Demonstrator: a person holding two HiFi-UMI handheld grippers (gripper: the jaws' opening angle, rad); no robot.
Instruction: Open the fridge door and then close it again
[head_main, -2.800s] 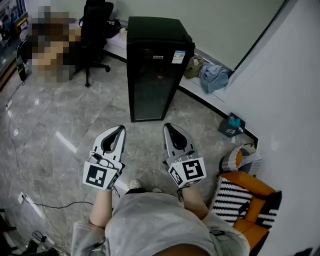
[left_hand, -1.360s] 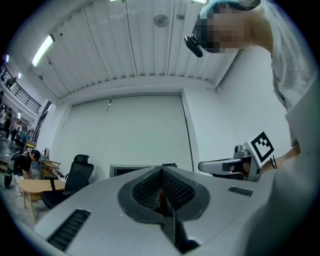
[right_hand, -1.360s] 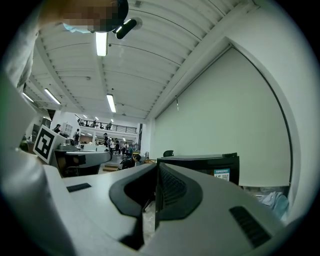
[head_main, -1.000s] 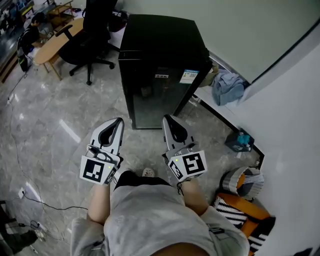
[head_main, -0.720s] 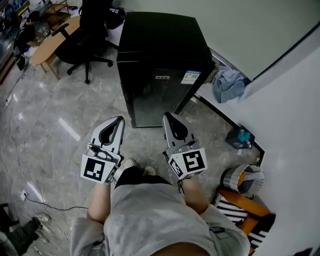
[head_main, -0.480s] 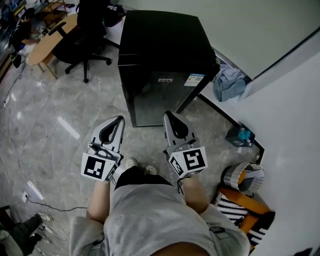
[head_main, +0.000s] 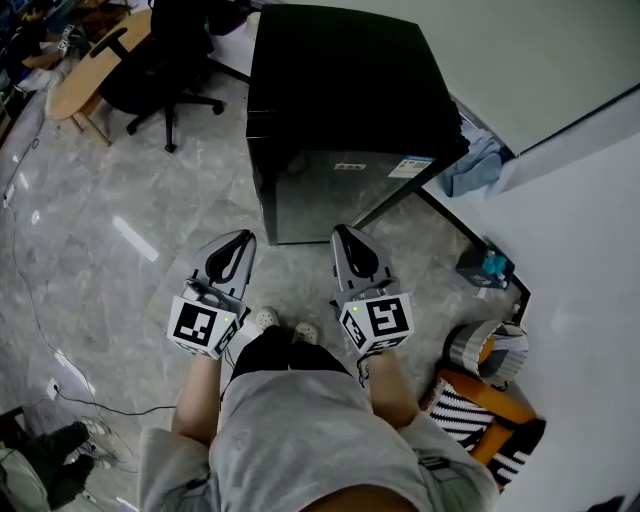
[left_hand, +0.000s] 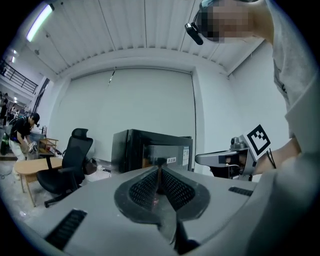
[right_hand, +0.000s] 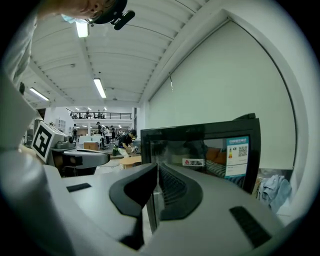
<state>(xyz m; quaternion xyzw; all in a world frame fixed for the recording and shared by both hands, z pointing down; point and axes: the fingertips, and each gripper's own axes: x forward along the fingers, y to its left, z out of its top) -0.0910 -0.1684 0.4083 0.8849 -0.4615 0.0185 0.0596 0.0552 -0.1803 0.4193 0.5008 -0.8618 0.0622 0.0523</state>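
**Both claws shut and empty, fridge door closed ahead**

From my seat I see the black fridge (head_main: 345, 80) standing upright on the grey marble floor (head_main: 120, 260), its back near the pale wall (head_main: 560, 60). Its dark glass door (head_main: 335, 200) faces me and sits flush with the cabinet, closed. A small blue and white label (head_main: 412, 167) is stuck near the door's top corner on the right of the head view.

The left claw (head_main: 239, 240) is held out level, just short of the fridge and not touching it. In its own view the two jaws meet tip to tip with nothing between them. The right claw (head_main: 345, 233) sits beside it, the two apart, also pointed at the door and clear of it. Its jaws are pressed together too, and nothing is gripped.

To the left of the fridge stand a black office chair (head_main: 160, 60) and a wooden desk (head_main: 85, 80). A blue cloth (head_main: 472, 168) lies by the wall on the fridge's right. An orange and striped cushion (head_main: 490, 420) sits on the floor by my right side.
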